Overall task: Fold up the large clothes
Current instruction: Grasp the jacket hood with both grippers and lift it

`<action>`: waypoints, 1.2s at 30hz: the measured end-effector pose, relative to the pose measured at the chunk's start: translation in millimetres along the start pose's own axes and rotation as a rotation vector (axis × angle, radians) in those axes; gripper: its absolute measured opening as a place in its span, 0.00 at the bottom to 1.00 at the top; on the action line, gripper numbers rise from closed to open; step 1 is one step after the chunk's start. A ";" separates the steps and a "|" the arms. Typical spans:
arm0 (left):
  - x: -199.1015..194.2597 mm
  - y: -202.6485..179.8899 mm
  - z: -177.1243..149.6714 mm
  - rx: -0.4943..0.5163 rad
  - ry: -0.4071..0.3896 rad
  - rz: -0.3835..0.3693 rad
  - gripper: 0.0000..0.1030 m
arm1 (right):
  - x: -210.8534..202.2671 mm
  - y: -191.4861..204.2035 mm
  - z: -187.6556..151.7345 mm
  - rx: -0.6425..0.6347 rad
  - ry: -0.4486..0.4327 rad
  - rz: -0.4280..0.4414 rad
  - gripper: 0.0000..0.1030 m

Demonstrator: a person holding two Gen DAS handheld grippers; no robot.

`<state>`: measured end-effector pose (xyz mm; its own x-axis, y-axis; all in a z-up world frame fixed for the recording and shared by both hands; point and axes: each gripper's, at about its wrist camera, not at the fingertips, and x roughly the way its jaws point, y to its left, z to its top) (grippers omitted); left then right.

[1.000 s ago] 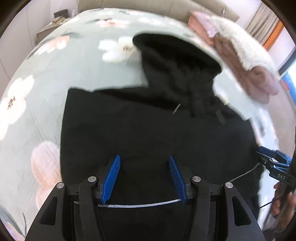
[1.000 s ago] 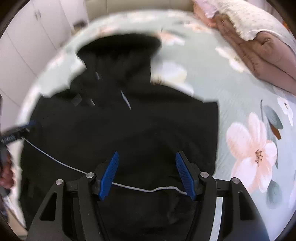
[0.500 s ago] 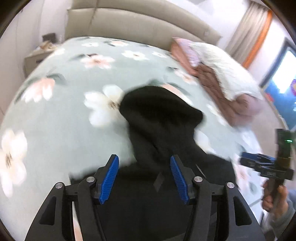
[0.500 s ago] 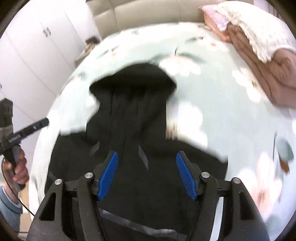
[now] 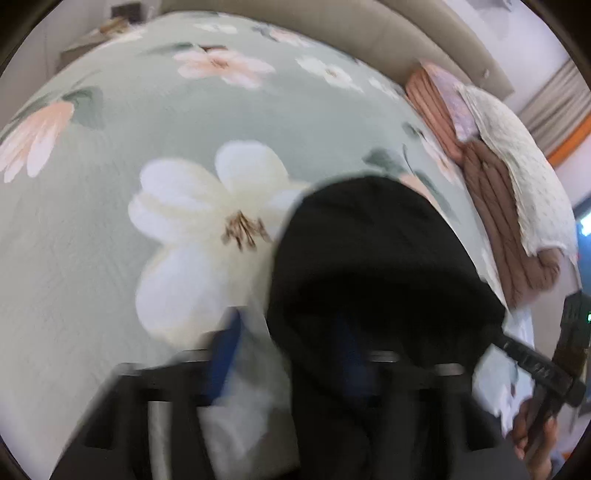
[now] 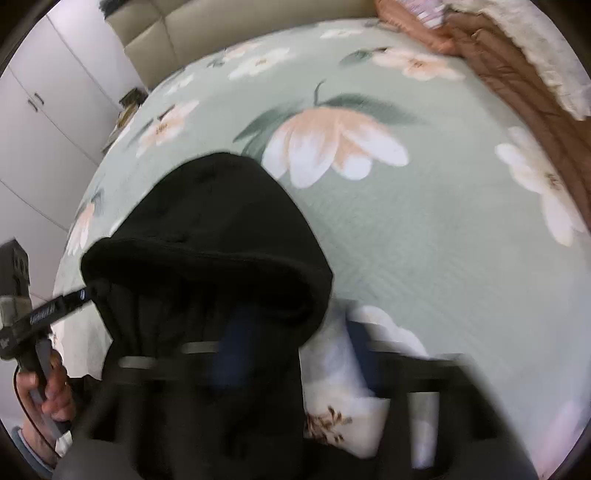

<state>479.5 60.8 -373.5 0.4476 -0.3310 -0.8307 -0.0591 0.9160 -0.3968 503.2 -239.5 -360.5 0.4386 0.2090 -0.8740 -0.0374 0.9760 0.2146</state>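
A black hooded garment lies on the floral bedspread; its hood (image 5: 373, 266) fills the lower middle of the left wrist view and the lower left of the right wrist view (image 6: 218, 236). My left gripper (image 5: 286, 354) is blurred by motion, its blue pads apart and empty, straddling the hood's left edge. My right gripper (image 6: 299, 354) is also blurred, pads apart and empty, straddling the hood's right edge. Each view shows the other gripper beside the hood, the right gripper at the right edge (image 5: 532, 365) and the left gripper at the left edge (image 6: 44, 314).
The pale green bedspread (image 5: 147, 155) with large flowers stretches ahead. A folded brown quilt with a white blanket (image 5: 509, 155) lies at the right, also visible in the right wrist view (image 6: 524, 62). A beige headboard (image 5: 369, 22) is behind; white wardrobes (image 6: 44, 110) stand at left.
Both grippers have moved forward along the garment from its body up to the hood, which now looks much larger. Both stay open and empty.
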 end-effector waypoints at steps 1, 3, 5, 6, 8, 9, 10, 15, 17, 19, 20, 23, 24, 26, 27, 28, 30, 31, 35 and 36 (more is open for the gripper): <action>-1.7 7.1 2.9 -0.041 -0.001 -0.023 0.07 | -12.1 -6.0 -4.7 0.007 -0.043 0.029 0.07; -30.2 26.1 1.4 -0.137 -0.081 -0.160 0.06 | -44.6 -15.7 -13.3 0.012 -0.124 0.083 0.05; -60.2 34.0 -8.9 -0.143 -0.121 -0.255 0.06 | -61.4 -16.8 -27.2 -0.023 -0.164 0.080 0.05; -67.2 36.6 -14.3 -0.127 -0.121 -0.267 0.07 | -59.9 -14.4 -33.5 -0.050 -0.160 0.063 0.05; -56.7 41.1 -23.7 -0.089 -0.070 -0.210 0.07 | -36.4 -13.0 -42.0 -0.079 -0.107 0.029 0.05; -34.8 45.8 -28.2 -0.069 0.002 -0.150 0.08 | -23.7 -15.8 -45.5 -0.071 -0.069 0.029 0.05; -9.8 52.5 -34.1 -0.066 0.076 -0.087 0.10 | 1.2 -21.6 -50.0 -0.053 0.006 0.041 0.05; -17.9 53.7 -43.8 -0.012 0.069 -0.089 0.24 | 5.0 -28.0 -52.4 -0.068 0.044 0.053 0.26; -46.5 46.4 -47.8 0.062 0.015 -0.054 0.27 | -16.2 -32.4 -53.6 -0.077 0.022 0.076 0.44; -74.1 42.4 -49.8 0.105 -0.035 -0.031 0.28 | -42.5 -33.4 -54.7 -0.090 -0.031 0.110 0.63; -90.5 39.6 -49.5 0.122 -0.074 -0.014 0.30 | -61.7 -30.9 -54.3 -0.107 -0.082 0.121 0.67; -125.3 22.9 -39.7 0.156 -0.191 -0.038 0.47 | -88.1 -14.2 -39.3 -0.132 -0.176 0.146 0.72; -128.0 12.5 -29.6 0.172 -0.212 -0.053 0.49 | -91.9 -6.6 -33.9 -0.138 -0.187 0.157 0.72; -122.8 -13.7 -19.2 0.221 -0.230 -0.070 0.49 | -90.8 11.6 -16.7 -0.155 -0.217 0.184 0.72; -114.1 -24.6 -17.0 0.239 -0.224 -0.059 0.49 | -85.1 19.6 -10.0 -0.163 -0.215 0.165 0.72; -97.8 -34.4 -14.4 0.259 -0.190 -0.055 0.49 | -72.9 27.1 -3.4 -0.172 -0.195 0.134 0.72; -59.9 -40.3 -12.8 0.264 -0.102 -0.053 0.49 | -42.3 36.9 -2.5 -0.204 -0.117 0.119 0.72; -39.8 -37.2 -20.5 0.257 -0.043 -0.042 0.49 | -31.1 40.6 -5.2 -0.218 -0.084 0.113 0.72; 3.8 -26.2 -52.9 0.301 0.082 -0.014 0.49 | 29.8 30.1 -37.1 -0.267 0.091 0.030 0.71; 1.0 -25.4 -58.1 0.310 0.053 -0.015 0.49 | 30.1 27.8 -40.6 -0.267 0.071 0.039 0.71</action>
<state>429.6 24.1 -387.0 0.3985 -0.3486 -0.8483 0.2257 0.9338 -0.2778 478.9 -203.5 -398.6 0.3685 0.2411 -0.8978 -0.2921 0.9469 0.1344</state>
